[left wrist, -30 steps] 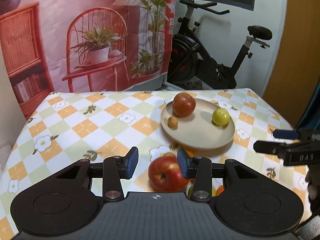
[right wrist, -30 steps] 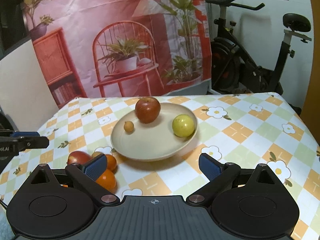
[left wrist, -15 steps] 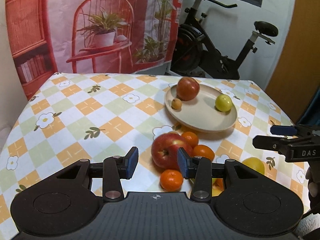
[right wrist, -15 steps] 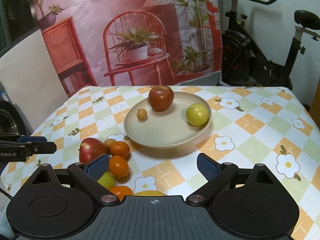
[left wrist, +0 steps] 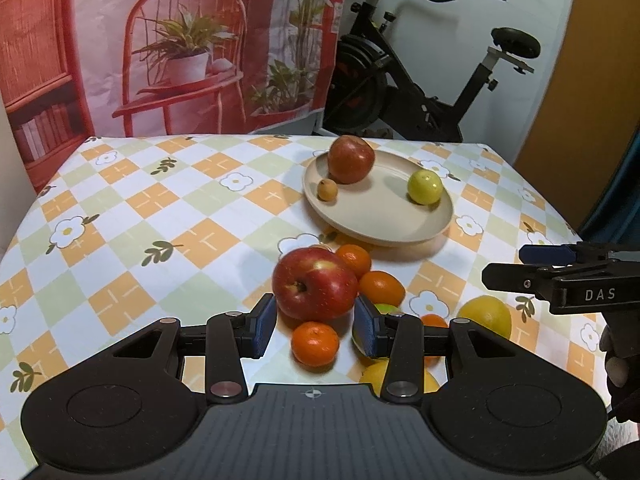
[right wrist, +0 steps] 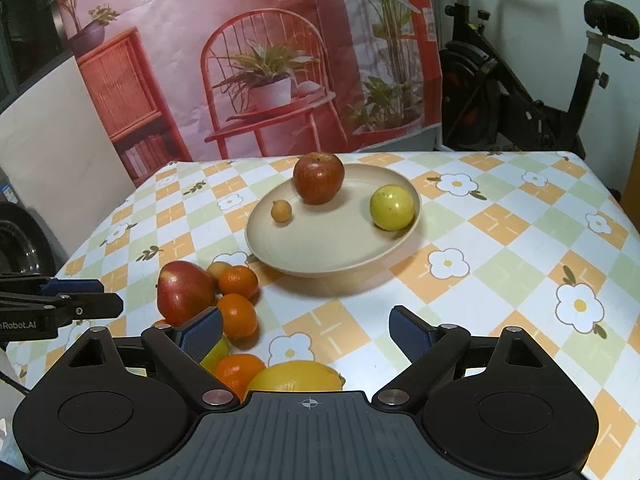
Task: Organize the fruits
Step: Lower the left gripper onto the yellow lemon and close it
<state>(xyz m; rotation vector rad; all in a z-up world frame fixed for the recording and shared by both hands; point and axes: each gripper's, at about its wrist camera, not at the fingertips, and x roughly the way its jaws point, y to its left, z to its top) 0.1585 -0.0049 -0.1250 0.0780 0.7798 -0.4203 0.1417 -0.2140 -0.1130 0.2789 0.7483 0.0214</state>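
A beige plate holds a red apple, a yellow-green fruit and a small brown fruit. In front of it lies a pile: a big red apple, several mandarins and a lemon. My left gripper hovers partly open just short of the big apple, over a mandarin, its pads touching nothing. My right gripper is wide and closing, with only tablecloth between its pads and the lemon below its base.
The table wears a checked floral cloth, with its edges close on the left and right. An exercise bike and a printed backdrop stand behind. Each gripper shows at the other view's edge: the right gripper, the left gripper.
Both views have tipped downward, so more of the fruit pile shows near the pads. The right jaws have narrowed a little. No fruit has moved.
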